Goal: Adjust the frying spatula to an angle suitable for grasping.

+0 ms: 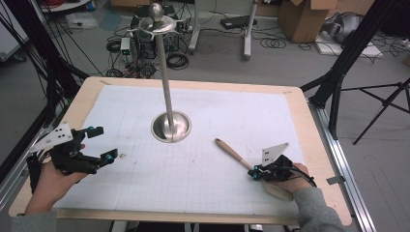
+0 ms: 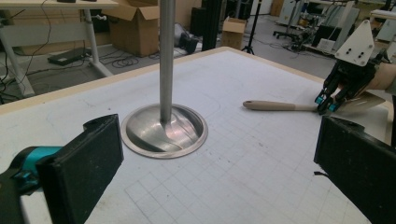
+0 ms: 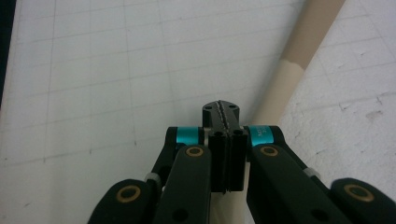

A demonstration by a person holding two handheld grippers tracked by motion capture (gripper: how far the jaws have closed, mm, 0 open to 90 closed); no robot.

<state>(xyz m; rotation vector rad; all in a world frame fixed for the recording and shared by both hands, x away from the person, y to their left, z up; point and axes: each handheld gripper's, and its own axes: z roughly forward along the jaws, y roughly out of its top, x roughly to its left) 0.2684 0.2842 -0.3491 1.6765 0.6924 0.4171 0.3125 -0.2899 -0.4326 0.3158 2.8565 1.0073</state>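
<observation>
Toward the near right of the counter (image 1: 87, 92) lies a wooden spatula (image 1: 233, 151), handle pointing far-left; it looks light, stiff and smooth, best taken at mid-handle. Right tongs (image 1: 255, 173) sit over it with jaws pressed together, apparently beside the handle rather than around it. Left tongs (image 1: 102, 143) hover wide apart, empty. A steel stand (image 1: 171, 126) rises centrally, clear of the spatula.

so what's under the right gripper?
The right gripper, shut with nothing between its jaws, sits above the wooden spatula lying on the gridded mat. The handle runs out toward the metal stand; the gripper and hand cover most of the blade.
</observation>
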